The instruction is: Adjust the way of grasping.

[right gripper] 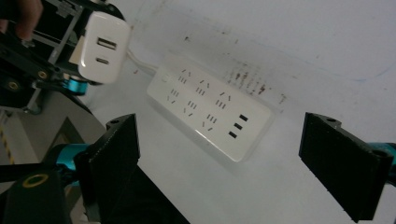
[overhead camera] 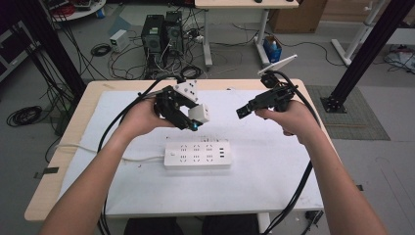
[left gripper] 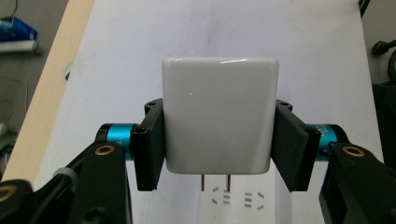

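My left gripper (overhead camera: 195, 117) is held above the table, shut on a white plug-in charger (overhead camera: 199, 113). In the left gripper view the charger (left gripper: 219, 116) sits squeezed between both pads, its two metal prongs (left gripper: 215, 182) pointing down toward the sockets below. A white power strip (overhead camera: 197, 154) lies flat on the white mat, just below and in front of the charger. My right gripper (overhead camera: 241, 112) hovers to the right, open and holding nothing. From the right gripper view the power strip (right gripper: 210, 112) lies between the spread jaws, and the charger (right gripper: 103, 46) shows its USB ports at upper left.
The white mat (overhead camera: 274, 166) covers most of a wooden table (overhead camera: 78, 117). The strip's white cord (overhead camera: 142, 158) runs left across the mat. Black gripper cables (overhead camera: 296, 196) trail off the front. Computer towers (overhead camera: 162, 34) and loose cables lie on the floor behind.
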`<state>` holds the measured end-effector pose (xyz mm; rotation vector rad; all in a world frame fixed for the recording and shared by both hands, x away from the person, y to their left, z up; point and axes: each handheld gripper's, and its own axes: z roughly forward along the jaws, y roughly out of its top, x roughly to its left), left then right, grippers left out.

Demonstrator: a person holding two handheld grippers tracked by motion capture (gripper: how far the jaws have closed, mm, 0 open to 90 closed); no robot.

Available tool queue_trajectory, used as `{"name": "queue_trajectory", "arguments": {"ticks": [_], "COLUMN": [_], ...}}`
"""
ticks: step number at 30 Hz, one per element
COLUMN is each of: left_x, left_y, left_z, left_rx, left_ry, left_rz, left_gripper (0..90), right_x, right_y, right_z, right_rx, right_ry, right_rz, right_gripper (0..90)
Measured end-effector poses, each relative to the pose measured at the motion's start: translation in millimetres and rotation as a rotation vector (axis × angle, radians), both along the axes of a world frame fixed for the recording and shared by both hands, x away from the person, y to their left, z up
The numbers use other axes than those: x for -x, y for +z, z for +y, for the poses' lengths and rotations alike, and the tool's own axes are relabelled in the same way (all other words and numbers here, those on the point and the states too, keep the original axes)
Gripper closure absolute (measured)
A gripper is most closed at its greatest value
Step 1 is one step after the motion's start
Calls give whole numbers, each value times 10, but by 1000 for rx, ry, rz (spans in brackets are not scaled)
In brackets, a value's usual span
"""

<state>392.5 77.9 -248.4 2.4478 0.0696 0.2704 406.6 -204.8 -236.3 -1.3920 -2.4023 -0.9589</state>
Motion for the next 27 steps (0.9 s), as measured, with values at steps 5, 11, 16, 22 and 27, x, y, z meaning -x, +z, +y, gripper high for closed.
{"name": "queue_trajectory", "arguments": {"ticks": [5,11,16,22,27], "left_x": [1,15,37,59,70], "left_y": [-42,-56,-63,-81,-82], "left_z": [-103,-187,-224,-270,-288], "left_rx": [50,95,124,125,112], "left_ry": [-44,-64,-78,-81,-78], "left_rz": [-5,3,-12,-35,-61], "left_gripper": [426,427,427,427,427], "right_x": [9,14,13,-4,-14], "right_y": [-25,-63,-82,-136,-183], "right_z": [50,162,275,407,491], "right_rx": [-64,-148,-193,-240,-253], "right_ry": [-5,-5,-6,-13,-13], "right_rz": [25,91,116,158,170], "right_gripper": [185,188,263,286,434]}}
